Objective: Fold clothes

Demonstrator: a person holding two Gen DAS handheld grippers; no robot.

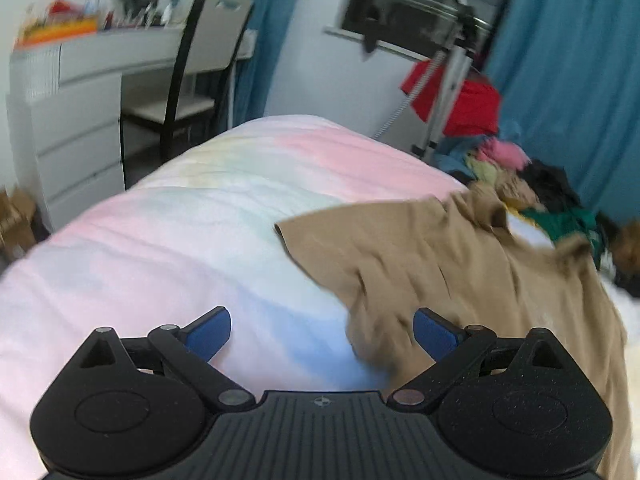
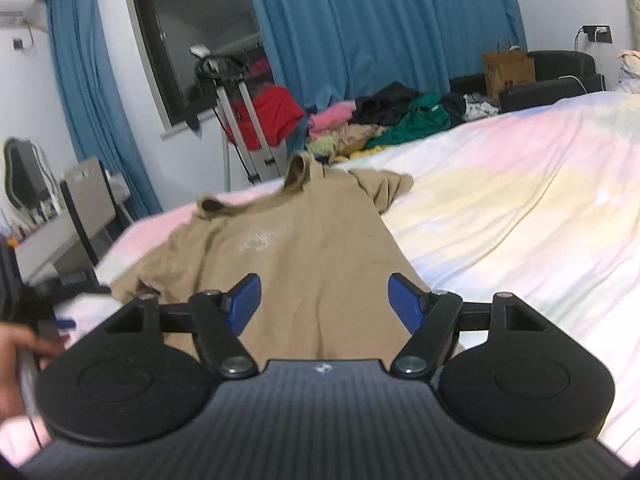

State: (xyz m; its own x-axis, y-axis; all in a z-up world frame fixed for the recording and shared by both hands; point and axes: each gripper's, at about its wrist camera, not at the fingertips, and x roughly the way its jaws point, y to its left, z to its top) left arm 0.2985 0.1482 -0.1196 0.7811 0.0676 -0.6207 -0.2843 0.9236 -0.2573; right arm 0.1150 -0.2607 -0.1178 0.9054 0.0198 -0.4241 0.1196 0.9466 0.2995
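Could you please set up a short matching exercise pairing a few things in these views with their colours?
Things:
1. T-shirt spread on the bed
2. Curtains
3. Garment on the metal stand
4. Pads of the right tongs

Colours:
A. red
B. tan
C. dark blue
D. teal blue

Pairs: 1-B, 2-D, 3-A, 4-C
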